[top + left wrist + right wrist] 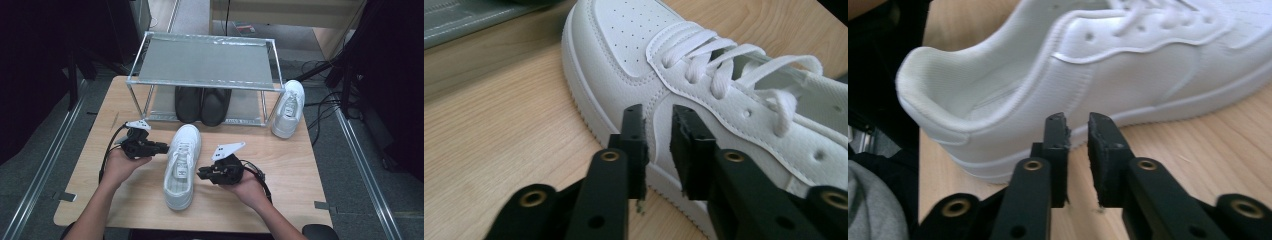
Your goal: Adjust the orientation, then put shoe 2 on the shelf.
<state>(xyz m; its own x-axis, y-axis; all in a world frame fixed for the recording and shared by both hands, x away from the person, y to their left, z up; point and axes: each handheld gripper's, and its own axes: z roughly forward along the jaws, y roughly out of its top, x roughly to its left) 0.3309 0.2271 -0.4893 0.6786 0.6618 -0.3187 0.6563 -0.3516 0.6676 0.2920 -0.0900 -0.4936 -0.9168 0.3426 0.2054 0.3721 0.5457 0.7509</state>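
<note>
A white sneaker lies on the wooden table between the two pairs of tongs, toe pointing away from the person toward the metal shoe rack.

The left gripper sits just beside the shoe's left flank, near the toe end. Seen from the left gripper view, its jaws stand a little apart with a narrow gap between them, nothing clamped — the sneaker's side panel lies straight ahead of the tips, and whether the pads brush the leather I cannot quite tell.

The right gripper is at the shoe's other flank, nearer the heel. Its jaws too are slightly parted and empty, aimed at the sneaker low on its heel quarter, just short of the sole edge.

Beyond both tongs, a pair of black shoes rests on the rack's lower shelf, and a second white sneaker leans against the rack's right post — well away from the right gripper.
</note>
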